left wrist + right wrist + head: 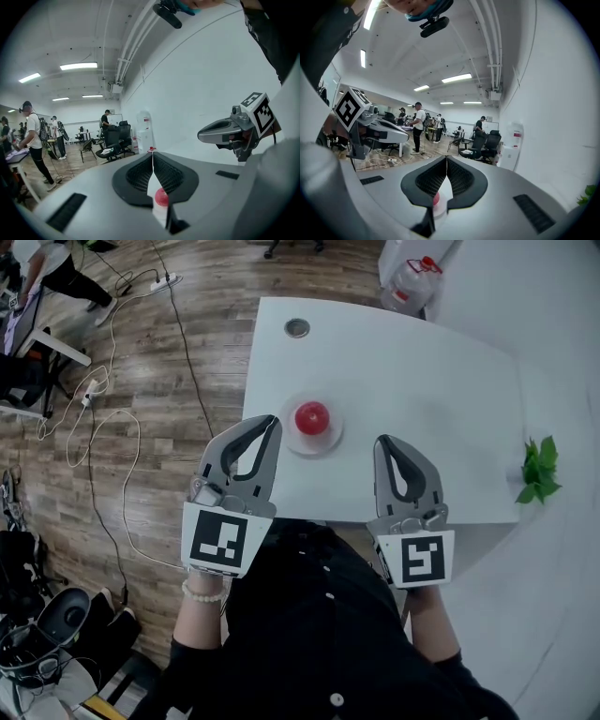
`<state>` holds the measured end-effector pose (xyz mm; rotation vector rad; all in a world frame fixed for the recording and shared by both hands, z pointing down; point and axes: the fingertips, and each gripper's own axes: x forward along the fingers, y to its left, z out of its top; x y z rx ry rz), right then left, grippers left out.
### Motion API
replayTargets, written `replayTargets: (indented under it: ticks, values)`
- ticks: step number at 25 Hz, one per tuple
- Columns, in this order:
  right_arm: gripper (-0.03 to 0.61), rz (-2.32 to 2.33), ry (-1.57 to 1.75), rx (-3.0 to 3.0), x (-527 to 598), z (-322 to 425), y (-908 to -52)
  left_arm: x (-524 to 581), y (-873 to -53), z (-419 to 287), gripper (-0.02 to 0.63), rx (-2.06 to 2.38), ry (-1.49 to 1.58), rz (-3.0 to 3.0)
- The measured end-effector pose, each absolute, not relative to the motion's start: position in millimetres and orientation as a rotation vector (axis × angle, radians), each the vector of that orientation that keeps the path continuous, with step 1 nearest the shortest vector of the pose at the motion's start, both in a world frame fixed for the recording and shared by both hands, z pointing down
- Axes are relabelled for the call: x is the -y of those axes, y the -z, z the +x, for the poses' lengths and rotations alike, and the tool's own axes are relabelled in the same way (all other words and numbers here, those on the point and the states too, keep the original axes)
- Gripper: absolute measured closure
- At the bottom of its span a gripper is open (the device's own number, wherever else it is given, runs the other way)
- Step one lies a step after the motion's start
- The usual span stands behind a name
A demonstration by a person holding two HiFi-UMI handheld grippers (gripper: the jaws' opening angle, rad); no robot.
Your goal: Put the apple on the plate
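Red apple (311, 417) sits on the small plate (334, 438) on a white table (422, 381). Left gripper (273, 422) and right gripper (383, 442) hover near it, jaws closed and empty. Best drawn back gently, without nudging the plate

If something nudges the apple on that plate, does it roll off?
Probably rolls easily: the apple looks round and smooth, and the plate under it seems shallow, so little would stop it. Its glossy skin may be slippery to grip. Likely rigid, not squashy.
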<state>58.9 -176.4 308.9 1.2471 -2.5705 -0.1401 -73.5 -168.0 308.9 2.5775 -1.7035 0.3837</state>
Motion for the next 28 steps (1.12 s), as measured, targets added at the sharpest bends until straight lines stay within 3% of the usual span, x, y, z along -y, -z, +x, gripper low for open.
replayTargets:
  ticks: [28]
  values:
    - [0.537,1.18,0.187,2.574,171.9,46.6,-306.5,161.8,-319.2,-75.4,0.595,1.661,-0.416,2.628]
